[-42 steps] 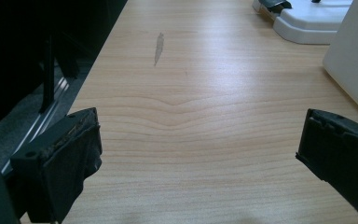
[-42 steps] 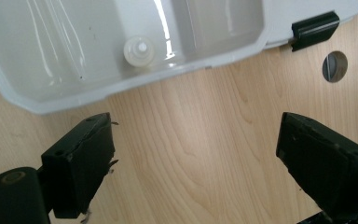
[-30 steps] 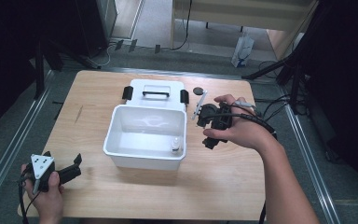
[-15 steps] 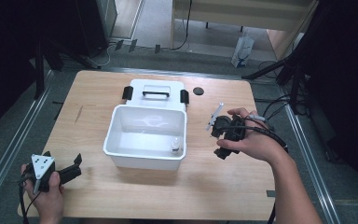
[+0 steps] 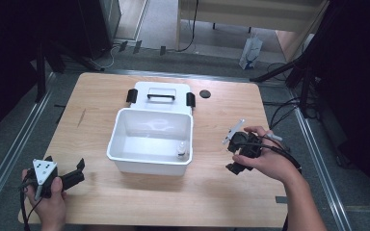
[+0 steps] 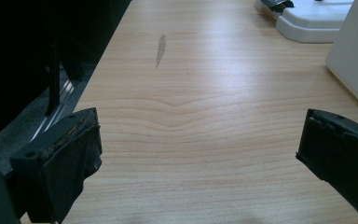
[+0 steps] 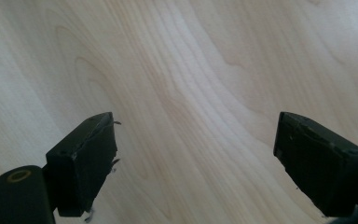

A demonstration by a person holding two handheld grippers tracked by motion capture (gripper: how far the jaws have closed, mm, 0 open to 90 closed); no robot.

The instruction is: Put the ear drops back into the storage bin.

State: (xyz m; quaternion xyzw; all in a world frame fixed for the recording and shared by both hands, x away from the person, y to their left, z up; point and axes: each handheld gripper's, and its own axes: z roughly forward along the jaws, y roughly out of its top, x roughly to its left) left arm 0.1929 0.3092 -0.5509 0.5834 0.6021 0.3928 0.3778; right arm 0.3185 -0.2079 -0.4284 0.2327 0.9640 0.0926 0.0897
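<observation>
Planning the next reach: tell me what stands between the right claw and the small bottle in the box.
The right wall of the white box; the small bottle stands just inside it. From above, nothing visible blocks the right claw.

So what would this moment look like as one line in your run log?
left gripper: open, empty, near table edge | right gripper: open, empty, over bare table | white bin: holds small bottle | lid: behind bin

You're in a lab or recording studio, wooden table [image 5: 125,96] fenced by metal rails [image 5: 9,159], black tripods [image 5: 43,62] at its corners, cables [image 5: 279,113] across grey floor [image 5: 164,21]
</observation>
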